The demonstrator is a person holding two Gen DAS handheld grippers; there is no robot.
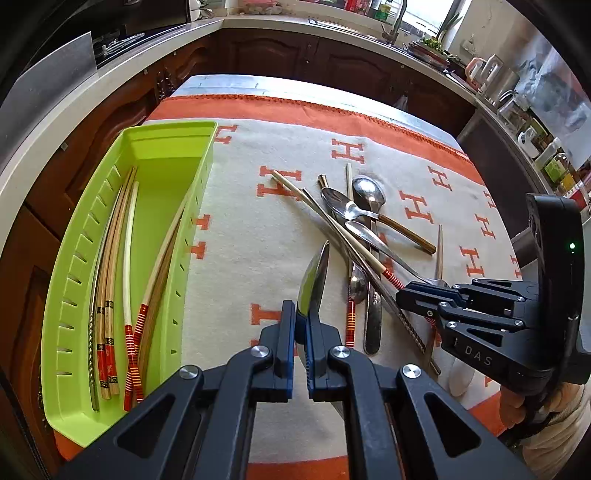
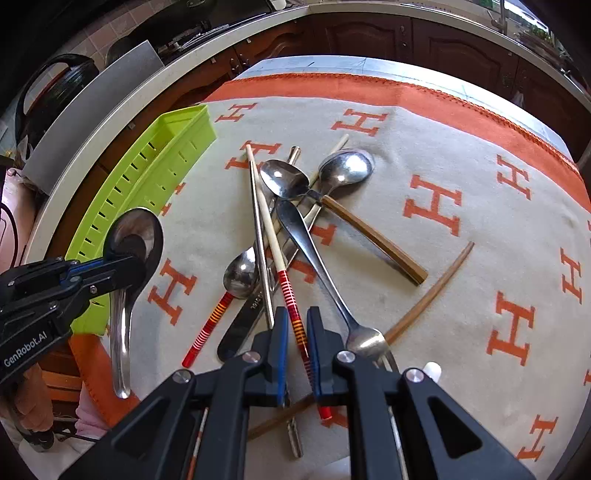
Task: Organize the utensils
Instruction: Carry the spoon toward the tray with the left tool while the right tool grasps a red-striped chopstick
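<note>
My left gripper (image 1: 301, 321) is shut on a steel spoon (image 1: 314, 280), whose bowl sticks up edge-on between the blue pads. In the right wrist view the same spoon (image 2: 136, 236) hangs from the left gripper (image 2: 129, 266), handle downward, beside the green tray (image 2: 177, 122). My right gripper (image 2: 297, 332) points down at the utensil pile. Its pads stand a little apart on either side of a red-striped chopstick (image 2: 273, 240) that lies on the pile. From the left wrist view the right gripper (image 1: 417, 301) hovers at the near end of that pile. The green tray (image 1: 166, 127) holds several chopsticks (image 1: 127, 258).
The pile on the orange H-patterned cloth (image 2: 436, 206) holds two spoons (image 2: 347, 166), a wooden-handled spoon (image 2: 284, 177), a fork (image 2: 365, 339) and a flat steel handle. A brown chopstick (image 2: 436, 284) lies apart to the right. Dark cabinets and a counter (image 1: 332, 33) ring the table.
</note>
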